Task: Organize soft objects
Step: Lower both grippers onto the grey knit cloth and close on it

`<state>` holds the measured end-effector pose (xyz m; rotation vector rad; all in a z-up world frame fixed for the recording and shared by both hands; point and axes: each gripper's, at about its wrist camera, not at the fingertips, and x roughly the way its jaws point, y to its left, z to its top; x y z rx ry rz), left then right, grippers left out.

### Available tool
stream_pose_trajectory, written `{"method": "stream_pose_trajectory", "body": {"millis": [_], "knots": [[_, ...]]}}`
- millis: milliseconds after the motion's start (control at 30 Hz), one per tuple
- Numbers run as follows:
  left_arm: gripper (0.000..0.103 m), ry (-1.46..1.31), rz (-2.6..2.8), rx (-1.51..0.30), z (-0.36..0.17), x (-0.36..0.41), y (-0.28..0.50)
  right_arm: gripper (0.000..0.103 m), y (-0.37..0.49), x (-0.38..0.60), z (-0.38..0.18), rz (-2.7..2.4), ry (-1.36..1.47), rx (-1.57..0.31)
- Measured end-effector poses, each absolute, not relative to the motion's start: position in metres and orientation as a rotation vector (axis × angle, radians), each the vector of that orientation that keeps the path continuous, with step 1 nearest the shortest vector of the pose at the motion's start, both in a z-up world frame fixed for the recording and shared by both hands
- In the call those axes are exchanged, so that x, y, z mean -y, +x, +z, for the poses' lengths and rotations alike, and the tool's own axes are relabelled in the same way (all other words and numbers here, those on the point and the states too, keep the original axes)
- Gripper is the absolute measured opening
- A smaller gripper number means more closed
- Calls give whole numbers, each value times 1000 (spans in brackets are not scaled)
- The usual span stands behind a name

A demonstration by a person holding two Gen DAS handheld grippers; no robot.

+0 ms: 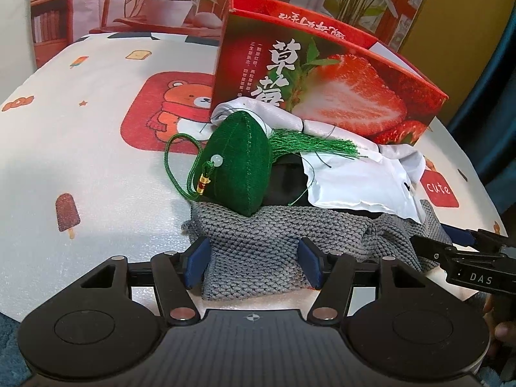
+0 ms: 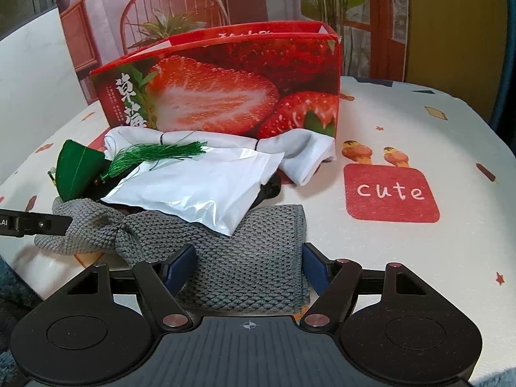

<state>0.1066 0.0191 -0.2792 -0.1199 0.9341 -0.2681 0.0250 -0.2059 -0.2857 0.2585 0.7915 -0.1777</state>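
On the cartoon-print tablecloth (image 2: 419, 122), w/ the red strawberry box (image 2: 225, 96) standing upright at 12 o'clock, sits the soft pile, pressed right up against the box front. Left gripper (image 1: 253, 261) is spread wide, blue pads either side of the grey knit cloth (image 1: 258, 245), the near edge of the fabric lying between them; pads look just beside the knit, can't tell if they're touching it, nothing clamped. Right gripper (image 2: 250, 266) is likewise well open, straddling the other end of the same grey knit cloth (image 2: 251, 258), fabric filling the gap, not pinched.

On top of the knit, at 11 o'clock in the left wrist view, is the green stuffed sachet (image 1: 237, 164), tilted, w/ a cord loop, pale bead and gold clasp on its left face; its green tassel (image 1: 316, 145) fans out toward 2 o'clock. White plastic packet (image 2: 193, 190) lies across the pile centre, overlapping the knit's far edge. Under it something black (image 1: 287, 180), mostly hidden. White fabric (image 2: 306, 151) is bunched behind, btwn packet and box, touching the box base.

Right gripper's black body (image 1: 467, 258) pokes in at 3 o'clock of the left view; left gripper's finger (image 2: 32, 222) at 9 o'clock of the right view.
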Motion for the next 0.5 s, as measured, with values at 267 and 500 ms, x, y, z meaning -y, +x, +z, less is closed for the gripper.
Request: {"method": "stream_pose_trajectory", "body": {"millis": [267,500], "knots": [[63,-116,-271,-934,-279,-19,106,62,25,204,-285,-152,258,-791],[62,-123,-271,-932,-279,-19,106,46,25,201,-285,-115,260,-789]]}}
